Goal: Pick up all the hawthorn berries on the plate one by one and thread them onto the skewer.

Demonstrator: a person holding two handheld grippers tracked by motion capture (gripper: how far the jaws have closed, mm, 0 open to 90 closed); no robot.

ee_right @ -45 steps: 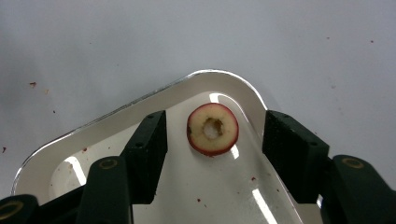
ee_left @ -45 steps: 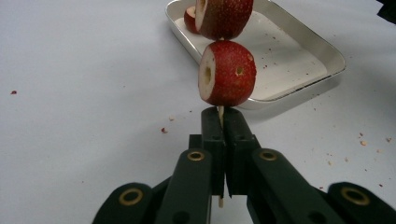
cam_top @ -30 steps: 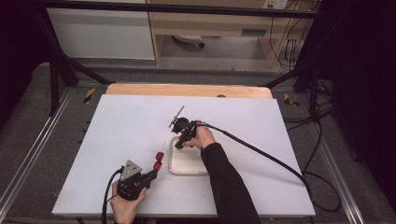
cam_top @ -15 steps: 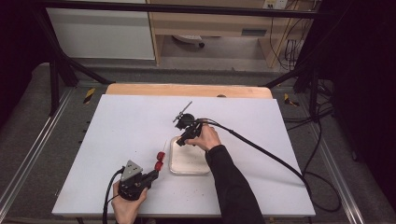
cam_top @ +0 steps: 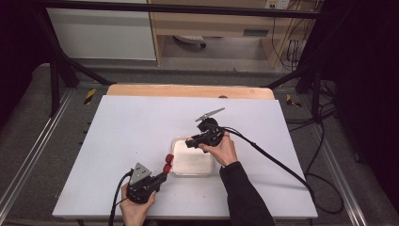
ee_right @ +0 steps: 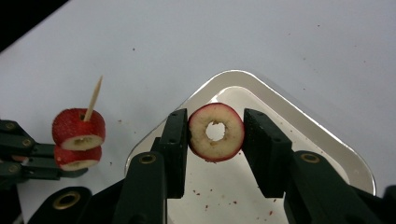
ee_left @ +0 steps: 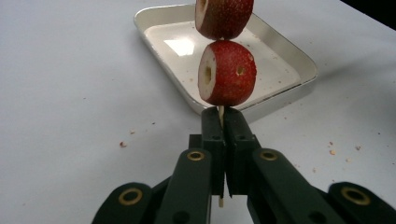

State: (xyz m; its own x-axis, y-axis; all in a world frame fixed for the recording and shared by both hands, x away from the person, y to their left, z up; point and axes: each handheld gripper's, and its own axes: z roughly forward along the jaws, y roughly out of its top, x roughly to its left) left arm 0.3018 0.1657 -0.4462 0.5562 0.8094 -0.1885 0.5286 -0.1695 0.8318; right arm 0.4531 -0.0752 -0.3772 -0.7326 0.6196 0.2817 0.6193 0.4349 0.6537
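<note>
**Threading a cored fruit ring onto the skewer**

Fruit ring (ee_right: 215,132) sits between the right gripper (ee_right: 215,140) jaws, above the tray's near-left corner; left jaw touches it, right jaw seems just off it, so the grip looks loose or barely closed. Judgement: firm up the pinch first, then line the ring's centre hole up with the skewer tip (ee_right: 95,95) and slide it straight down the stick; any tilt would likely split the soft flesh.

Skewer (ee_left: 221,112) is clamped at its lower end by the left gripper (ee_left: 222,122), jaws pressed together on it, holding it left of the tray. Two fruit pieces (ee_left: 227,72) already sit stacked on it.

Fruit: red speckled skin, pale moist flesh, round cored holes. Skewer: thin pale wood, pointed. Tray (cam_top: 178,141): shallow white rectangle, rounded corners, glossy, crumbs inside. Table (cam_top: 131,122): flat matte white, scattered red crumbs.
</note>
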